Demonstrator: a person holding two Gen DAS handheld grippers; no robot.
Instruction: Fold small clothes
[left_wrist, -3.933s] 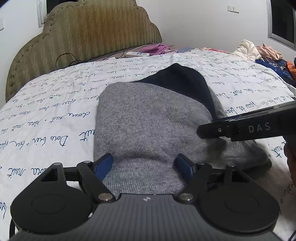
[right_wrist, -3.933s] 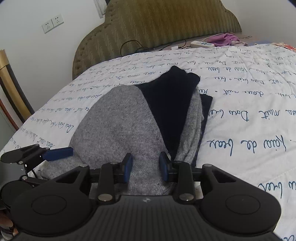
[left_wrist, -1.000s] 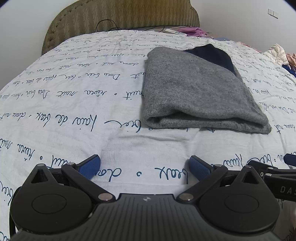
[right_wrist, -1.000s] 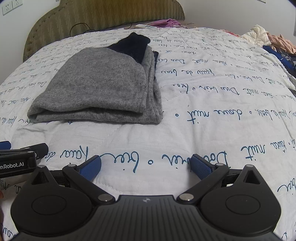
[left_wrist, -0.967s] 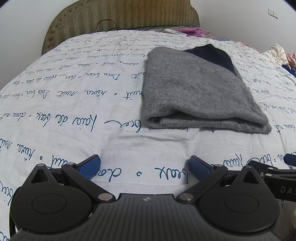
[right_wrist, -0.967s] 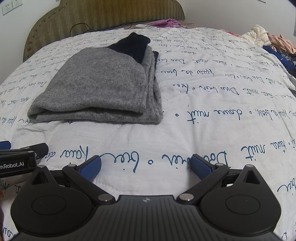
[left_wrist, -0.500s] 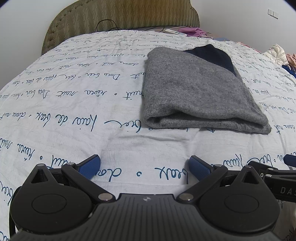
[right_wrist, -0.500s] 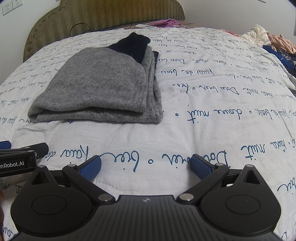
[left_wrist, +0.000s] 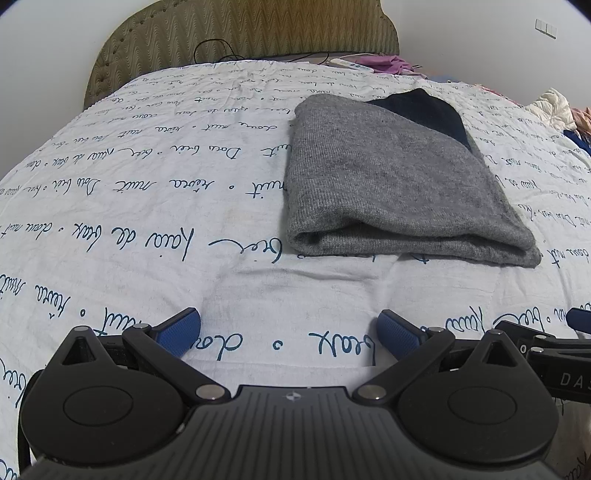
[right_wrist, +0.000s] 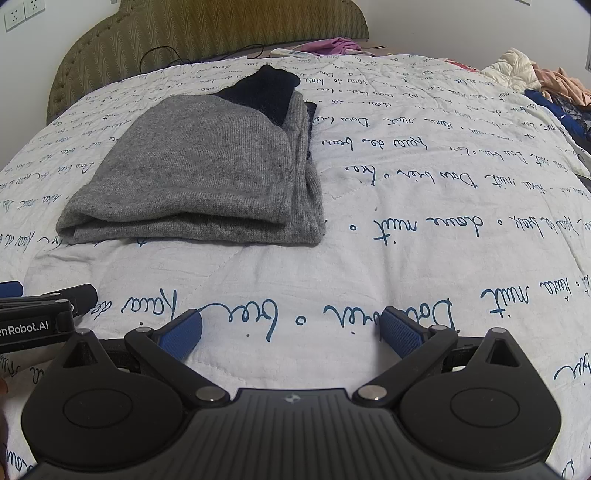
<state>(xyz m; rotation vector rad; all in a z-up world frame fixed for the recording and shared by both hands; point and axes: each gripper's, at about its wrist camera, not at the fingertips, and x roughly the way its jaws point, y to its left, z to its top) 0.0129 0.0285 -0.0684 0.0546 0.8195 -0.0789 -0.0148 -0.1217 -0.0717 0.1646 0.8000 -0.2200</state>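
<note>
My left tool (left_wrist: 289, 332) and right tool (right_wrist: 291, 332) gape empty, near the folded grey sweater (left_wrist: 391, 184) on the bed (left_wrist: 147, 206).

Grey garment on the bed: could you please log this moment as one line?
grey garment: folded, on quilt | left tongs: open, empty | right tongs: open, empty | both short of garment

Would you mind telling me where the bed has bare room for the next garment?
Bare quilt lies left of the folded grey garment, between it and the headboard, and also right of it in the right wrist view. The far right edge is crowded by a clothes pile.
</note>
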